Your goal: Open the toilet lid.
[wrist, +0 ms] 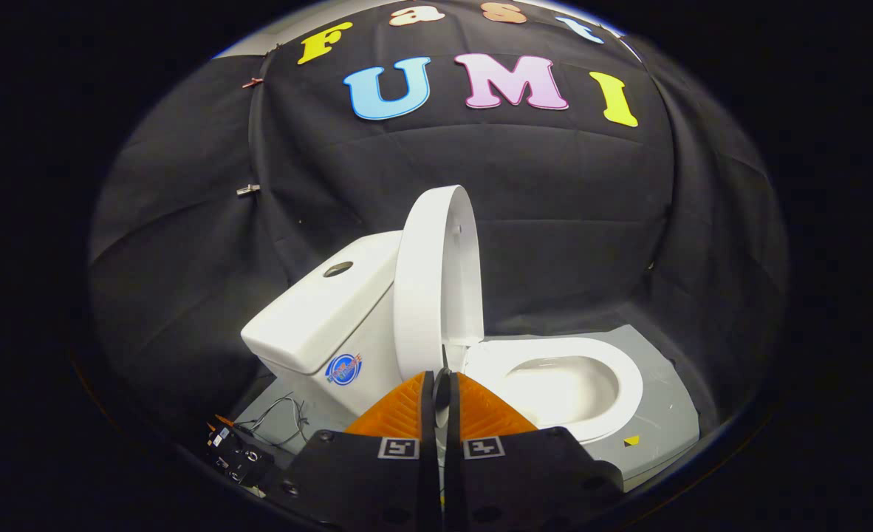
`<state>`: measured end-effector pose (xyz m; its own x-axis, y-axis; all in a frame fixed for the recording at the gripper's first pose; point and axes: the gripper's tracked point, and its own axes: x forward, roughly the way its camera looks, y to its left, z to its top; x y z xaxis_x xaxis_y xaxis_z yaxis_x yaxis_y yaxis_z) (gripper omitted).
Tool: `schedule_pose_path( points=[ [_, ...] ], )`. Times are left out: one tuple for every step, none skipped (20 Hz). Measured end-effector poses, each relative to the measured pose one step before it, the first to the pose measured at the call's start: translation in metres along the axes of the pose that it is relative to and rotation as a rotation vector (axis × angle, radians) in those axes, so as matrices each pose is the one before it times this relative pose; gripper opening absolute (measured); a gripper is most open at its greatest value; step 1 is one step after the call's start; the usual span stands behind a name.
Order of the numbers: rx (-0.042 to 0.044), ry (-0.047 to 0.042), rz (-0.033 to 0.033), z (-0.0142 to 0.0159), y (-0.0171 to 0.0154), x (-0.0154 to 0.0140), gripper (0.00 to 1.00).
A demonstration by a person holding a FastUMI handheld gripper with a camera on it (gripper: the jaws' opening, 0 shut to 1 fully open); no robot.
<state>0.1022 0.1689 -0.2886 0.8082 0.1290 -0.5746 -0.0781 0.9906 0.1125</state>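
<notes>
White porcelain dominates the scene, but nearest the camera is the hand-held gripper (pixel 442 395), its two fingers brought together so that hardly a slit shows between the tips, with nothing pressed between them. Each finger carries a small square marker on its base. The tips sit just in front of the lower edge of the toilet lid (pixel 436 284), close to where it hinges; whether they touch it cannot be told.

Beside the fingers, on the side away from the bowl, a small dark box (pixel 238 452) with loose wires (pixel 281 417) lies on the grey floor plate (pixel 665 414), near that plate's front corner.

Just beyond the fingertips the toilet lid stands raised, close to upright and leaning slightly toward the cistern (pixel 326 307). The toilet seat (pixel 614 399) lies flat on the open toilet bowl (pixel 555 388), which reaches toward the other side of the plate. A small yellow mark (pixel 631 440) sits on the plate by the bowl's front rim. The cistern has a round button (pixel 338 269) on top and a round blue sticker (pixel 343 369) on its side.

Behind everything hangs the black cloth wall (pixel 591 207).
</notes>
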Motion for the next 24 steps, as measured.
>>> schedule_pose_path(
  points=[
    [-0.00825,0.00115,0.00639,0.0006,0.00485,0.00138,0.07],
    [-0.00861,0.00082,0.00582,-0.00084,0.00523,0.00037,0.07],
    [-0.0087,0.00304,0.00563,0.00031,0.00441,0.00105,0.07],
    [-0.00695,0.00245,0.00629,-0.00052,0.00415,0.00157,0.07],
    [-0.00555,0.00255,0.0066,-0.00021,0.00422,0.00148,0.07],
    [-0.00502,0.00223,0.0065,-0.00002,0.00414,0.00121,0.07],
    [-0.00494,0.001,0.00627,-0.00021,0.0039,0.00088,0.07],
    [-0.00636,0.00069,0.00541,-0.00043,0.00357,0.00119,0.07],
    [-0.00597,0.00143,0.00531,-0.00013,0.00343,0.00126,0.07],
    [-0.00348,0.00091,0.00411,0.00003,0.00266,0.00099,0.07],
    [-0.00144,0.00069,0.00338,-0.00038,0.00238,0.00081,0.07],
    [-0.00046,0.00051,0.00325,0.00022,0.00169,0.00069,0.07],
    [-0.00289,-0.00078,0.00144,-0.00016,0.00202,0.00098,0.07],
    [-0.00581,-0.0011,-0.00053,0.00131,0.00096,0.00043,0.07],
    [-0.00678,-0.00032,-0.00095,0.00044,0.00202,0.00085,0.07],
    [-0.00444,0.00131,0.00067,-0.00105,0.00148,0.00065,0.07],
    [-0.00092,0.00119,0.0005,-0.0003,0.00124,0.00053,0.07],
    [0.00433,0.00138,0.00059,-0.00059,0.00018,-0.00078,0.07],
    [0.02087,-0.00188,0.05646,-0.00132,0.00996,0.00224,0.07],
    [0.01597,0.00245,0.02185,-0.00072,0.00517,-0.00342,0.23],
    [0.0134,-0.00558,0.00757,0.0038,0.00055,-0.00454,0.38],
    [0.00279,-0.01816,0.00947,0.0051,0.00134,-0.00133,0.54],
    [-0.00677,-0.02149,-0.00847,0.00676,-0.0016,-0.00471,0.69],
    [-0.01336,-0.01844,0.0064,0.00651,0.00108,-0.00138,0.85]
  ],
)
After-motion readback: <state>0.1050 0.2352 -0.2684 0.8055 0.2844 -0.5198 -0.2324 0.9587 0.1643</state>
